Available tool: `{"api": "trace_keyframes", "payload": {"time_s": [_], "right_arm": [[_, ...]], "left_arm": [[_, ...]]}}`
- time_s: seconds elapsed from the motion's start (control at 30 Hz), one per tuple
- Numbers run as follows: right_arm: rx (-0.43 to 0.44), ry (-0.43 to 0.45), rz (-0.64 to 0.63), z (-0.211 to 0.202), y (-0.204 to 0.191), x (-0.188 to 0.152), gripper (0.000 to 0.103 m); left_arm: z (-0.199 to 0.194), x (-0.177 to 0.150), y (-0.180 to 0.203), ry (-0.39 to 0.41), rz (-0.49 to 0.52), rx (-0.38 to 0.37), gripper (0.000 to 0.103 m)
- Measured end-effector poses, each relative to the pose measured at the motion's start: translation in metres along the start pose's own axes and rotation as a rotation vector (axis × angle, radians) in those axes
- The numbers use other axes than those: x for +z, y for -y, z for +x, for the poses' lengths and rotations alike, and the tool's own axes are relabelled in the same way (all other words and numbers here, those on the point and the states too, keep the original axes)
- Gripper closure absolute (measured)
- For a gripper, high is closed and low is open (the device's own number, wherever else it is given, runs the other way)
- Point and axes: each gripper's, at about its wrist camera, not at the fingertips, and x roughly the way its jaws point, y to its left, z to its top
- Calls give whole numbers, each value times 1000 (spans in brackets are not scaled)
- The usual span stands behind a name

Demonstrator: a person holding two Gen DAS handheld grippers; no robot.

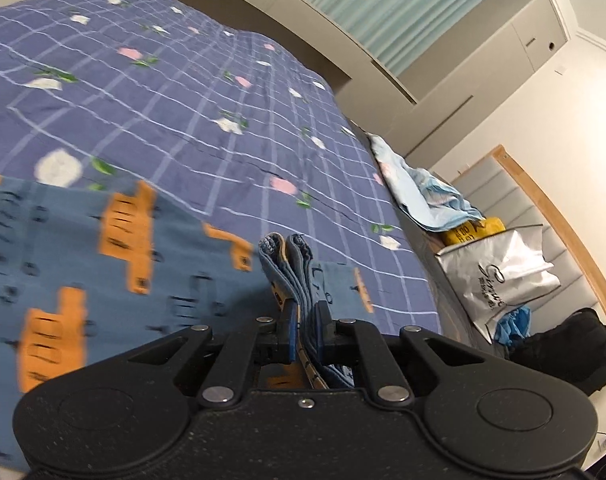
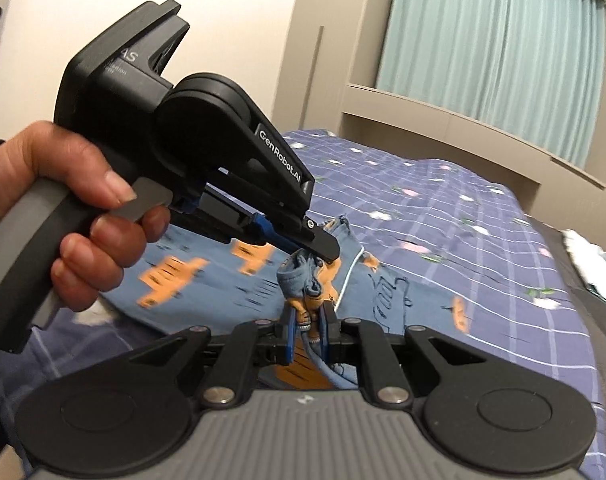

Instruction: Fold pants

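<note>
Blue pants [image 1: 103, 260] with orange truck prints lie spread on the bed's purple checked cover [image 1: 183, 100]. In the left wrist view my left gripper [image 1: 305, 312] is shut on a bunched edge of the pants, and folded layers stick up between its pads. In the right wrist view my right gripper [image 2: 307, 312] is shut on another bunched part of the pants [image 2: 207, 280], with a cord hanging from it. Just ahead of it, the left gripper [image 2: 323, 248], held in a person's hand [image 2: 83, 200], pinches the same raised fabric. Both grips are lifted a little off the cover [image 2: 463, 220].
The bed's right edge drops off beside a silver shopping bag [image 1: 499, 276], a yellow package [image 1: 475, 230], a light blue cloth [image 1: 423, 192] and a black bag [image 1: 571, 344]. A window ledge with teal curtains [image 2: 491, 52] runs behind the bed.
</note>
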Motion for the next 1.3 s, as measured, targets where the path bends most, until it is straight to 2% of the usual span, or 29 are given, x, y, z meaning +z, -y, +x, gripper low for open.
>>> {"api": "trace_keyframes", "payload": {"time_s": [0.3,0.5,0.77,0.87,0.93,0.97,1.0,1.03,1.13,1.2,1.3], "right_arm": [[101,-40,-29,31,-35,7,90],[120,-91,-40,51,-46,-1,90],[130,-98,-32,52,-48,-6,88],[142,-87,-23,52,-44,-5,77],[136,-74,-22,48,-40,-6,70],[130,-70,-21,44,-38,-6,61],[117,-65,-19,41,-35,-7,52],[97,-58,-16,39,-31,-8,49],[13,-49,2,34,-13,-11,36],[-65,-56,22,35,3,-15,18],[-161,-81,53,45,30,-19,13]], "left_arm": [[-19,0,-45,3,-30,73,95],[-10,-7,-65,-22,-69,97,94],[-5,-12,-72,-32,-79,114,91],[-8,-11,-70,-18,-73,145,81],[-10,-10,-69,0,-62,172,63],[-10,-9,-68,12,-55,186,58],[-10,-8,-68,24,-47,201,46],[-9,-8,-66,36,-31,223,37],[-1,-7,-60,52,30,284,25],[6,-7,-56,51,72,313,21],[16,-11,-49,47,140,359,18]]}}
